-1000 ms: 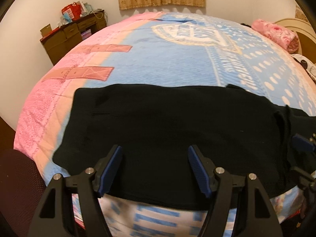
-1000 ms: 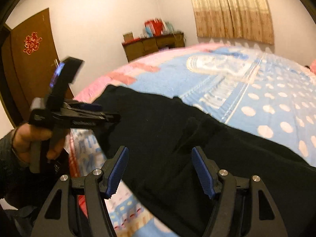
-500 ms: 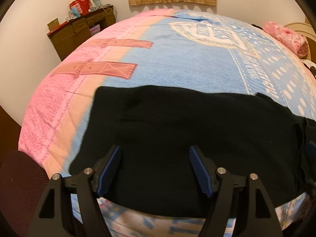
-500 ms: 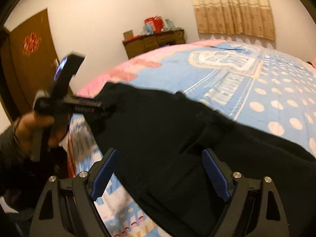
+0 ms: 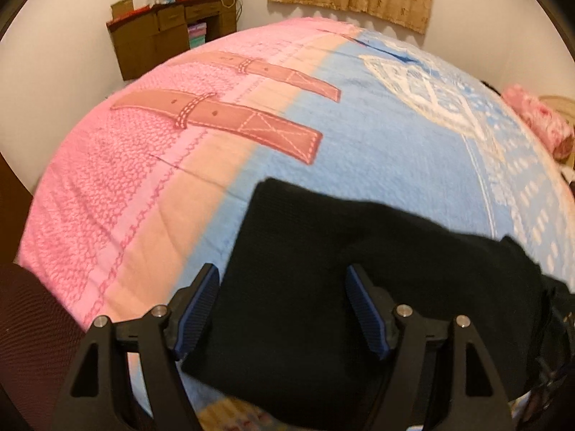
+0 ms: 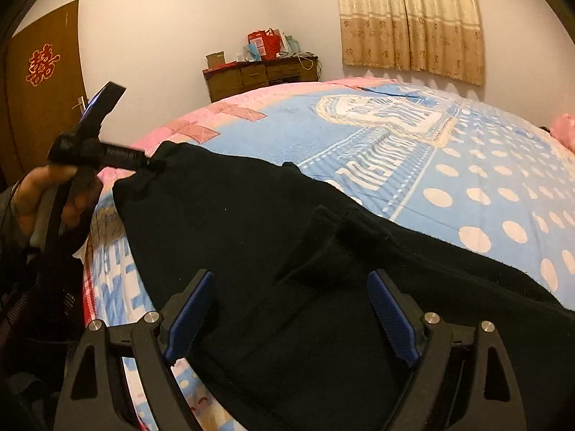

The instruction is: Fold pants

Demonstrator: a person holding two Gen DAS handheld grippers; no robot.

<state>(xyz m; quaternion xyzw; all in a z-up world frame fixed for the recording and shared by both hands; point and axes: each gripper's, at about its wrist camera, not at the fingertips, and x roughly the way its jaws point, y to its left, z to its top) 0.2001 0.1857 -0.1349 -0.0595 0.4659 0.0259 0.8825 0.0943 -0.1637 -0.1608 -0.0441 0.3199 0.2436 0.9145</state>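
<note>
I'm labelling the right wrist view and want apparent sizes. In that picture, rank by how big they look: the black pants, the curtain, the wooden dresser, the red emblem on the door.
1. Black pants, though nearest the camera
2. Curtain
3. Wooden dresser
4. Red emblem

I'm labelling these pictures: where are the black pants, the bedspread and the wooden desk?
black pants (image 5: 359,287), left wrist view, middle of the cloth
bedspread (image 5: 377,151), left wrist view, bare blue part
wooden desk (image 6: 258,73), right wrist view, drawer front

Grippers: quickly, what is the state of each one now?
Left gripper: open, black pants between the fingers, not gripped.
Right gripper: open, just opened wider, pants between the fingers, not gripped.
</note>
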